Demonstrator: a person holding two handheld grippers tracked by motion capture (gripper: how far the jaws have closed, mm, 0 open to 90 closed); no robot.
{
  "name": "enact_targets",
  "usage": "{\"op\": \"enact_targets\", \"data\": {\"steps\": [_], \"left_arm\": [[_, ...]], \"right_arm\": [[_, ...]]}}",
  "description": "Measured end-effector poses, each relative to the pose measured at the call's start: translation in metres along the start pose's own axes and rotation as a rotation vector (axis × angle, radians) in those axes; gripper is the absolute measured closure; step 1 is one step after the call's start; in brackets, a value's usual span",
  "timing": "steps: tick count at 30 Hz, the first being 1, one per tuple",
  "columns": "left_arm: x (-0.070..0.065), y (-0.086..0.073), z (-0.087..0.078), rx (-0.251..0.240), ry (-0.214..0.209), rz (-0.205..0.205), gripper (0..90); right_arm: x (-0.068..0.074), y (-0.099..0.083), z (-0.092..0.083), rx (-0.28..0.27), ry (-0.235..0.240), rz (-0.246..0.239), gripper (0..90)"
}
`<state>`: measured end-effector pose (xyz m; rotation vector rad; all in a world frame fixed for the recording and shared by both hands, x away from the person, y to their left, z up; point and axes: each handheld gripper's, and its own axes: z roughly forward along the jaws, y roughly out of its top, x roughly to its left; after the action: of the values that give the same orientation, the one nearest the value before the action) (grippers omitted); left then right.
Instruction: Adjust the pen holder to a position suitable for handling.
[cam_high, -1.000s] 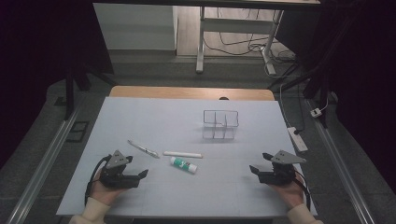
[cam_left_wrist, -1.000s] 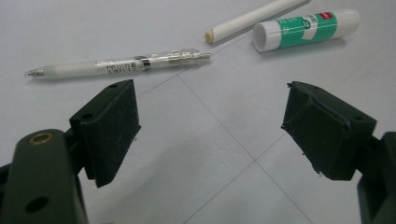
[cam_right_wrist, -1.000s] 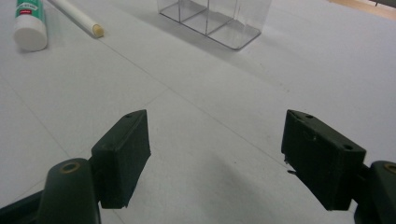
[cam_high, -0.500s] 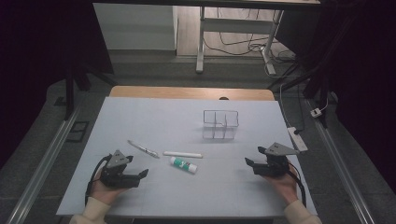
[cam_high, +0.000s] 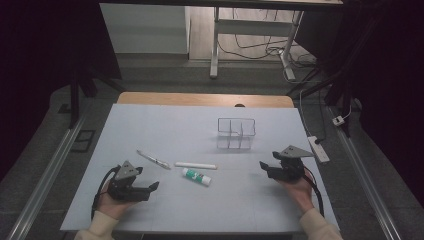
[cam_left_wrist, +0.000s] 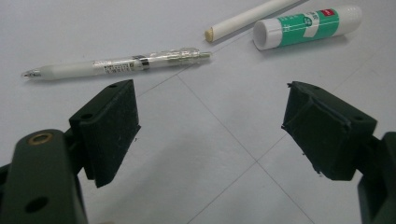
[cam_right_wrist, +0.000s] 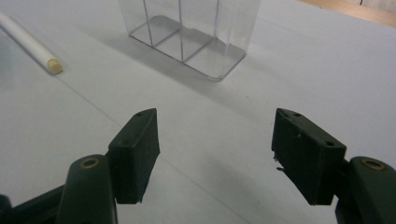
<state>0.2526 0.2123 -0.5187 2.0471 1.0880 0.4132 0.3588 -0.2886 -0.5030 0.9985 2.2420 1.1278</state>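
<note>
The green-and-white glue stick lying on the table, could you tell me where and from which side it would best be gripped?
Probably across the middle of the green-and-white glue stick, coming straight down from above. It lies flat on the pale table, a short round cylinder, so jaws set across its long axis should pinch its curved sides squarely. The white rod lies close behind it, so keep the far jaw clear. The left gripper, open, is nearer.

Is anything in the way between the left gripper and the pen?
No. The left gripper is open with nothing between its jaws, and bare table lies between it and the pen. The white stick and glue stick lie farther off, beyond the pen.
</note>
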Motion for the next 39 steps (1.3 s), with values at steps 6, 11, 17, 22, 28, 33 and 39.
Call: {"op": "enact_targets", "data": {"steps": [6,11,17,22,28,33,39], "left_arm": [[0.001,0.0,0.001,0.003,-0.001,-0.002,18.0],[0.001,0.0,0.001,0.007,0.0,0.0,18.0],[0.0,0.0,0.002,0.008,0.0,0.004,18.0],[0.0,-0.001,0.002,0.009,-0.001,0.005,18.0],[0.0,-0.001,0.002,0.012,-0.001,0.008,18.1],[0.0,-0.001,0.002,0.013,-0.001,0.008,18.1],[0.0,-0.001,0.002,0.013,-0.001,0.009,18.1]], "right_arm": [[-0.003,0.005,0.01,0.012,-0.013,0.008,34.7],[-0.006,0.01,0.018,0.018,-0.024,0.014,37.9],[-0.009,0.016,0.026,0.023,-0.046,0.019,44.3],[-0.013,0.019,0.032,0.042,-0.045,0.029,62.6],[-0.017,0.021,0.04,0.069,-0.06,0.028,77.0],[-0.019,0.024,0.043,0.076,-0.075,0.01,89.1],[-0.022,0.028,0.047,0.071,-0.081,0.008,89.2]]}}
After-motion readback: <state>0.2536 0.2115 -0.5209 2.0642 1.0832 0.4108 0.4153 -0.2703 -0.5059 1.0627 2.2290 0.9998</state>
